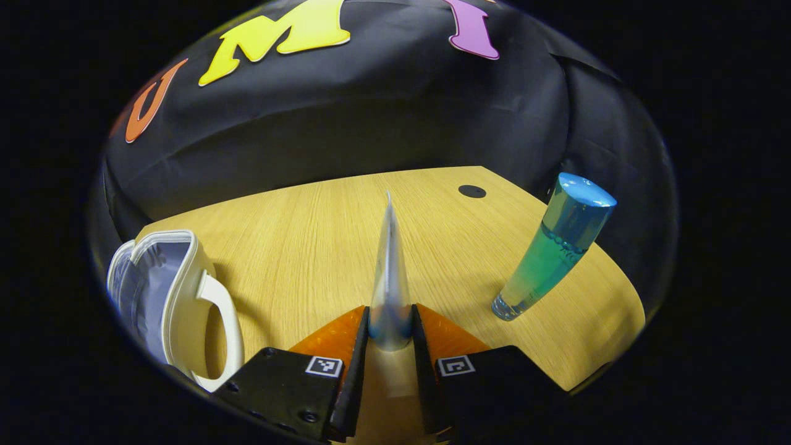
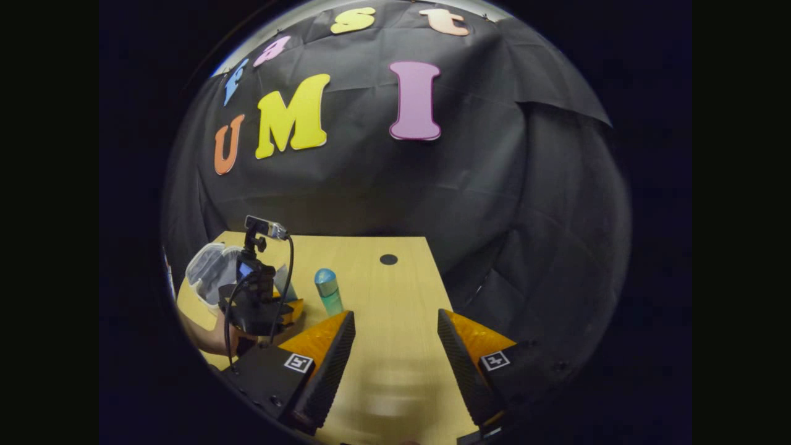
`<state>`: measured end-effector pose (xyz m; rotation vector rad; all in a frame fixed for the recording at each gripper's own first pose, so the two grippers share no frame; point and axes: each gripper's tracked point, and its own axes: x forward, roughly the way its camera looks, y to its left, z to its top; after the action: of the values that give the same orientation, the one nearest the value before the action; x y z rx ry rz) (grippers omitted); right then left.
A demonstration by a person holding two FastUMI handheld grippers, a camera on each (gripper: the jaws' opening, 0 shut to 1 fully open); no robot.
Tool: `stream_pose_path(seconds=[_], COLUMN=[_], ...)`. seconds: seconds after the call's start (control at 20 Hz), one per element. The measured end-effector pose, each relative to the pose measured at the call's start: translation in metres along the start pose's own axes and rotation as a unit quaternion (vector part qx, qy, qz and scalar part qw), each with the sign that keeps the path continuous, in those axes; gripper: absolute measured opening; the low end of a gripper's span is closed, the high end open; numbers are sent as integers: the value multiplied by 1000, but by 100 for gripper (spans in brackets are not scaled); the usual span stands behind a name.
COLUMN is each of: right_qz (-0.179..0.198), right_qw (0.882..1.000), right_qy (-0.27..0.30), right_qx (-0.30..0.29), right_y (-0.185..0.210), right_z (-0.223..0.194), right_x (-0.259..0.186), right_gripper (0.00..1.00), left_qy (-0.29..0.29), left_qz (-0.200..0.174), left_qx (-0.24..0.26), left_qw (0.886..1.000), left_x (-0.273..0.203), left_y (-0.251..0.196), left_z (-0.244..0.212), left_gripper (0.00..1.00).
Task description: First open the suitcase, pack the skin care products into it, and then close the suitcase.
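Suitcase (image 1: 162,290) lies open at the bench's (image 1: 296,235) left edge. Our left claw (image 1: 390,321) pinches a thin tube (image 1: 389,272); our right claw (image 2: 395,346) gapes wide, holding nothing. Swinging left carelessly, we might topple the upright blue-green bottle (image 1: 550,253) nearby.

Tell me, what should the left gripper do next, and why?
Probably carry the tube over to the open suitcase on its left. The left gripper is shut on it, lifted above the table. The bottle waits.
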<state>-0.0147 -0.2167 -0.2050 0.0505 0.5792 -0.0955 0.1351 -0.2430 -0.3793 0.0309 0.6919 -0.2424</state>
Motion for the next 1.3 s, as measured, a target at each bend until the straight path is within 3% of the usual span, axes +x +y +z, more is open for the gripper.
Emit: stream_pose_path(seconds=[0.05,0.1,0.3,0.6,0.85,1.2,1.3], right_qz=[5,6,19,80,118,113,109], right_qw=[1000,1000,1000,997,993,993,993], right_qy=[5,4,0,4,16,40,50], right_qx=[2,1,-9,-3,2,18,15], right_y=[5,7,21,76,115,127,129], right_z=[-3,-3,-7,-22,-44,-63,-69], right_x=[3,4,13,50,104,170,179], right_gripper=[80,80,80,78,78,80,67], left_qy=[0,-4,-20,-17,-12,-17,-16], left_qz=[-2,-5,-14,16,68,154,167], left_qx=[0,-2,-1,-27,-48,-83,-99], left_qw=[1000,1000,1000,999,996,984,981], left_x=[-1,-4,-40,-125,-195,-263,-273], left_y=[1,2,12,48,94,173,184], left_z=[0,3,20,23,19,12,7], left_gripper=[34,40,39,38,38,38,38])
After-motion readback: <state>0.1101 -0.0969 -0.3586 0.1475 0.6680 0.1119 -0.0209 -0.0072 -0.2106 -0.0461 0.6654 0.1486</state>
